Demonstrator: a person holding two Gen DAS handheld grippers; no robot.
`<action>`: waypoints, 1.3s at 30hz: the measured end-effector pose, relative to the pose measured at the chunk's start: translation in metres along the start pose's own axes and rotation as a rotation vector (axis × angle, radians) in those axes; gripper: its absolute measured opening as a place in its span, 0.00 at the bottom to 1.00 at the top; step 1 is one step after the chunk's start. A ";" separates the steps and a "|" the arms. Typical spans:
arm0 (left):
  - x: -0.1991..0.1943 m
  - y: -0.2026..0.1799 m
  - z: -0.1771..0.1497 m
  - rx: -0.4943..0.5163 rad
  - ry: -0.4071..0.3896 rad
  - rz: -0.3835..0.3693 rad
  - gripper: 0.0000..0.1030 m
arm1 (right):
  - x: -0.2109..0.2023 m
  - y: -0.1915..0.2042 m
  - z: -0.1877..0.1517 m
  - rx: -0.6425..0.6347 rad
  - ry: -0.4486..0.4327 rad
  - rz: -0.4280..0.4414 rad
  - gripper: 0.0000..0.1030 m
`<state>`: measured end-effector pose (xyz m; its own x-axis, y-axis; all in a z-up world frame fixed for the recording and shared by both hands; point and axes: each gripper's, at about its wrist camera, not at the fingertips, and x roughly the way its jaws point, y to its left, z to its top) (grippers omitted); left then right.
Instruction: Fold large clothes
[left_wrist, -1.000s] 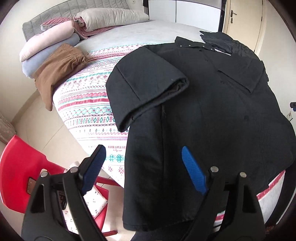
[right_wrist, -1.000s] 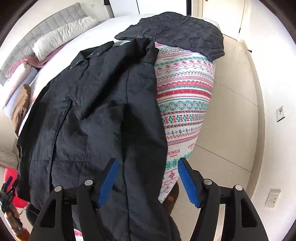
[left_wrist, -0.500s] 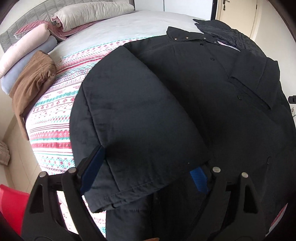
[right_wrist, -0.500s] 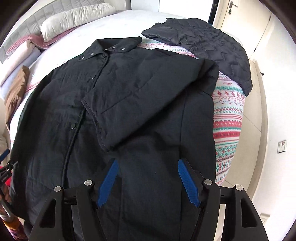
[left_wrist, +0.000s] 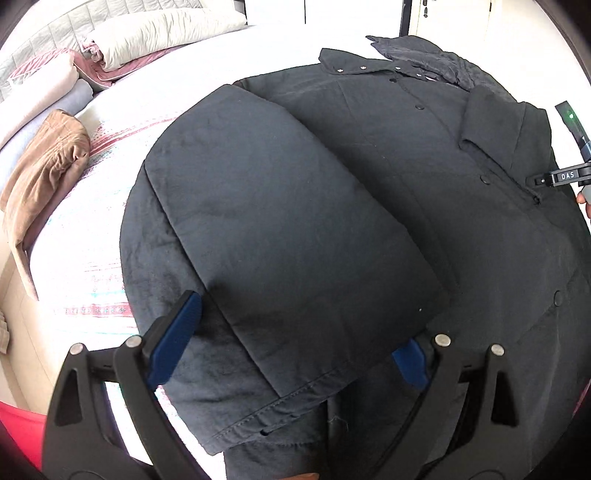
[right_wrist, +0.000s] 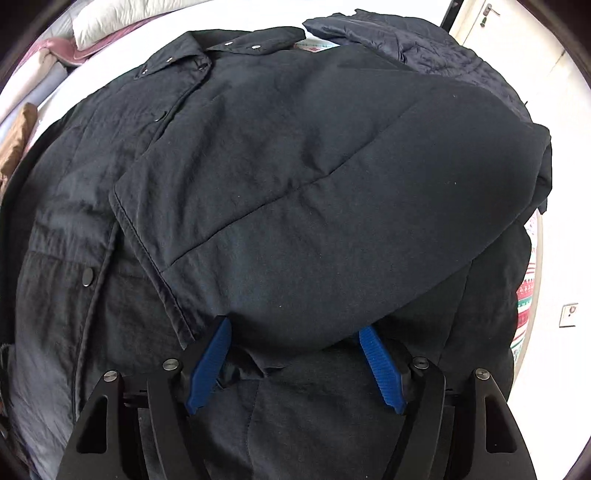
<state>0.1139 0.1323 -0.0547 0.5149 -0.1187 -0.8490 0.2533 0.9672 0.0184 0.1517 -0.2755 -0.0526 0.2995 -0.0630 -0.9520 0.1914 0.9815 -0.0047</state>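
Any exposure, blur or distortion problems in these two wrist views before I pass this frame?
Left wrist view: the bedspread is blown out, its pattern nearly washed to white, while the black jacket keeps its seams and snaps; strong fisheye bending, no visible motion blur. Right wrist view: the jacket fills the frame, evenly lit and sharp; the wall and door at right are overexposed.

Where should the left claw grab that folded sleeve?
Probably the sleeve's stitched cuff edge, near the claw. Come from the near, hem side: that edge lies free on the jacket, and the claw's jaws, which have just been opening, already straddle it.
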 end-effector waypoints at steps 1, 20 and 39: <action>-0.003 0.002 0.003 -0.006 0.007 -0.008 0.92 | -0.003 -0.003 -0.001 0.005 -0.005 0.015 0.72; -0.023 -0.045 0.018 0.050 0.040 0.124 0.92 | -0.064 -0.011 -0.030 -0.175 -0.194 -0.003 0.72; -0.001 -0.052 0.032 0.108 0.112 0.119 0.20 | -0.007 0.053 0.023 -0.377 -0.222 -0.164 0.17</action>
<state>0.1262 0.0746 -0.0384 0.4537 0.0268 -0.8908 0.2857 0.9424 0.1739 0.1809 -0.2272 -0.0388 0.4940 -0.2197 -0.8413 -0.0882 0.9499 -0.2998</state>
